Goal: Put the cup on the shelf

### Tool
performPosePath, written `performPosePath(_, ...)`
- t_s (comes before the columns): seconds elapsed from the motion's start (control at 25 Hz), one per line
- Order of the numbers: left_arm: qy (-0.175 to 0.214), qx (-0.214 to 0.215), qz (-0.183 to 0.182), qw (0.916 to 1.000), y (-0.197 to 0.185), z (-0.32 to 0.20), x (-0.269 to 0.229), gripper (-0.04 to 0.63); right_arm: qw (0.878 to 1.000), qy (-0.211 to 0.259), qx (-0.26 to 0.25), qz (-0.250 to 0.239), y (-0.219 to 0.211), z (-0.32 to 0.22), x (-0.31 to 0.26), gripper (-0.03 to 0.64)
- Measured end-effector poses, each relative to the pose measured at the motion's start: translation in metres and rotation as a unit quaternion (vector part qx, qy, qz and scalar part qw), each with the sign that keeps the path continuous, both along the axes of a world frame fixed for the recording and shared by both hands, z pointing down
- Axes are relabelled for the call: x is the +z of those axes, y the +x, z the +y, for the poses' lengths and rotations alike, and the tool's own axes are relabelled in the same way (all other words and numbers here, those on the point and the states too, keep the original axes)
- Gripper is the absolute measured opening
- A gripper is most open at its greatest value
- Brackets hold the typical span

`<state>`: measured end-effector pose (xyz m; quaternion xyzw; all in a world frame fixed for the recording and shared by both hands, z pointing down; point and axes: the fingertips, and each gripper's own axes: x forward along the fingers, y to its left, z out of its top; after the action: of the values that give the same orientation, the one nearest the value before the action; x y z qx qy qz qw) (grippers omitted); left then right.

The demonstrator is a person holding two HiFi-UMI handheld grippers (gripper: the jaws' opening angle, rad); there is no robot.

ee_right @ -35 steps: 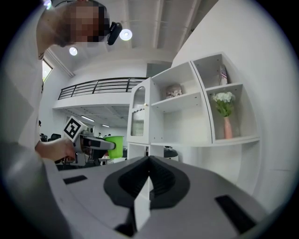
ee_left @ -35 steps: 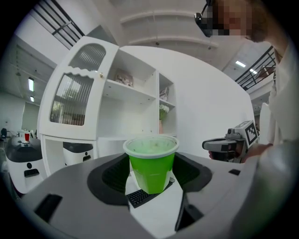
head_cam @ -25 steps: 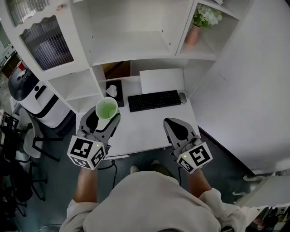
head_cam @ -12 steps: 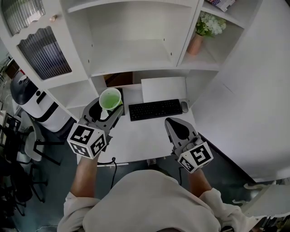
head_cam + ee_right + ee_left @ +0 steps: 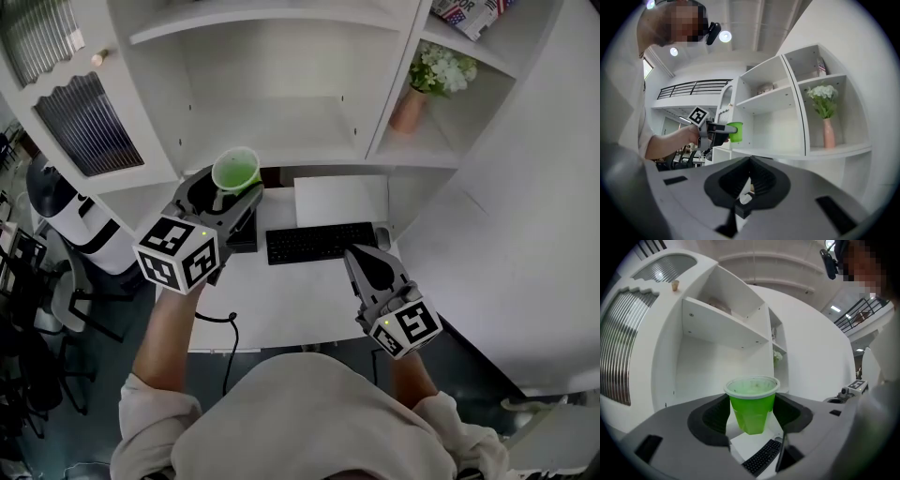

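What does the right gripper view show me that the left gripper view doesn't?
Only the right gripper view: the left gripper seen from the side, beside the shelving, and the right gripper shut with nothing in it. Only the left gripper view: the keyboard below and the ribbed cabinet door. Both: the green cup upright and clamped in the left gripper's jaws, and the white shelf unit.

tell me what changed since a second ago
The left gripper carried the green cup up and forward, from over the desk's left edge to just in front of the shelf. Its grip on the cup is unchanged. The right gripper stays shut and empty near the keyboard.
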<state>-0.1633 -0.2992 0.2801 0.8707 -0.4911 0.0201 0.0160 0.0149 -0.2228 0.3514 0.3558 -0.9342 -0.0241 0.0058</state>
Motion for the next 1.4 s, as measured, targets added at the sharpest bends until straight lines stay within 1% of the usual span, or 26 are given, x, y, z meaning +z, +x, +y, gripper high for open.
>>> performPosePath(0.2, 0.002, -0.007, -0.01, 0.9999, -0.001, -0.034, -0.018, 0.288, 1.0, -0.006, -0.001, -0.004, 0.012, -0.012, 0.005, 0.005)
performPosePath(0.48, -0.012, -0.013, -0.017, 0.9997, -0.001, -0.08, -0.026, 0.288, 1.0, -0.014, 0.008, -0.008, 0.032, -0.026, 0.012, 0.005)
performPosePath(0.72, -0.034, -0.013, -0.01, 0.9993, 0.002, -0.112, -0.018, 0.288, 1.0, -0.018, 0.022, -0.01, 0.051, -0.035, 0.016, 0.005)
performPosePath(1.08, -0.061, -0.032, -0.03, 0.9972, 0.0, -0.151, 0.001, 0.288, 0.999, -0.026, 0.041, -0.012, 0.076, -0.045, 0.024, 0.005)
performPosePath(1.4, -0.085, -0.046, -0.041, 0.9945, -0.003, -0.176, 0.02, 0.288, 0.998, -0.03, 0.047, -0.014, 0.089, -0.055, 0.027, 0.005)
